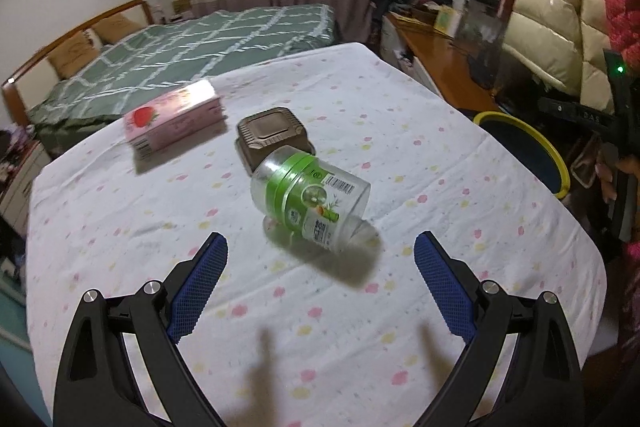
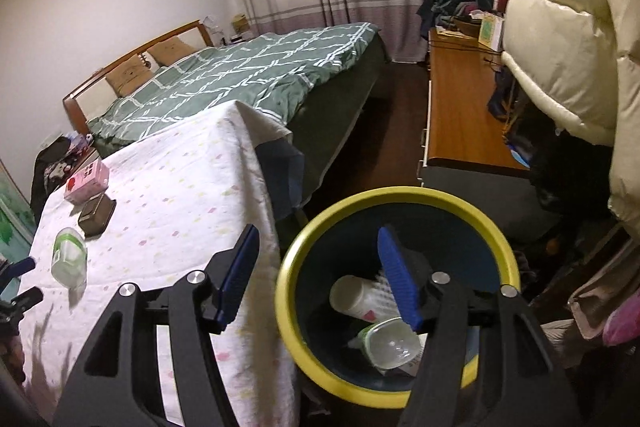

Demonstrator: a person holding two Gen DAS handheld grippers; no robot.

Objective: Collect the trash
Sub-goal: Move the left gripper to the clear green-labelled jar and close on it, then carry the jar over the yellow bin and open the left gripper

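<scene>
My left gripper (image 1: 320, 247) hangs wide open and empty; the jar (image 1: 310, 197) lies on the table (image 1: 460, 227) just ahead, long axis slanting toward me. My right gripper (image 2: 316, 271), empty, hovers over the bin (image 2: 400, 197)

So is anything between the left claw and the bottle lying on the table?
Nothing visible. The left claw is open with only bare tablecloth between its fingers and the bottle. The brown box sits behind the bottle, out of the way.
</scene>
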